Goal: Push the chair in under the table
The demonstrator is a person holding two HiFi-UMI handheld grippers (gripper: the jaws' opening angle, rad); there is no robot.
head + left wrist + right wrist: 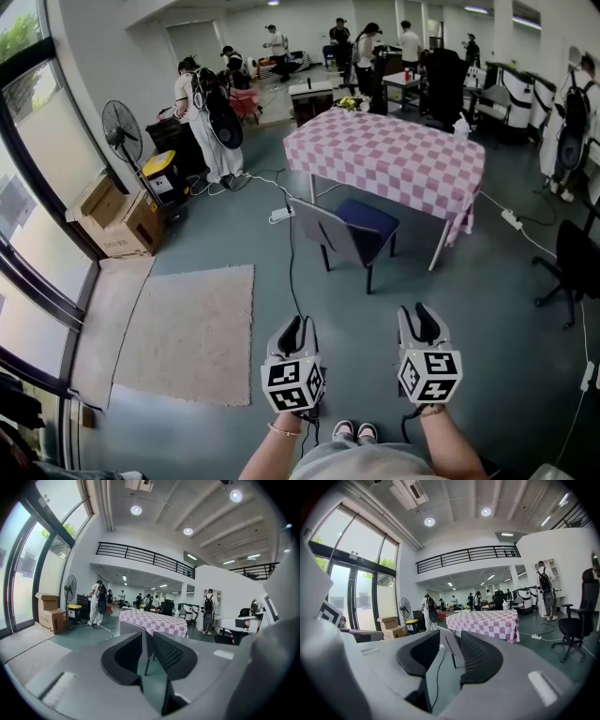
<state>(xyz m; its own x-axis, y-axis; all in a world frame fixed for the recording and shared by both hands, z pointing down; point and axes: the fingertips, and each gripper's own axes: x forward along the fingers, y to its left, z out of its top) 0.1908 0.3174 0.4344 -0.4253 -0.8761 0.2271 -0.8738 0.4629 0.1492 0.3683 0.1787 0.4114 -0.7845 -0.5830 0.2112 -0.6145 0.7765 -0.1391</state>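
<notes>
Facing chair (pixel 354 231), table (pixel 394 155) edge, open floor (pixel 361 314), left gripper (pixel 293 325), right gripper (pixel 421 316) fingers parted, empty

We count two grippers, the left gripper (pixel 296 324) and the right gripper (pixel 423 310), and each carries one marker cube. There is one chair (pixel 361 225) with a blue seat and one black office chair (pixel 570 262), so two seats near us. We find one checked table (pixel 394 155), one rug (pixel 192 333), one fan (pixel 122 131) and one yellow-lidded bin (pixel 159 174). There are two boxes, the upper box (pixel 99 198) and the lower box (pixel 128 234), and two power strips, the near strip (pixel 279 214) and the far strip (pixel 511 218). We count about eight people, starting from the nearest person (pixel 199 122), though the far ones are too small to be sure
</notes>
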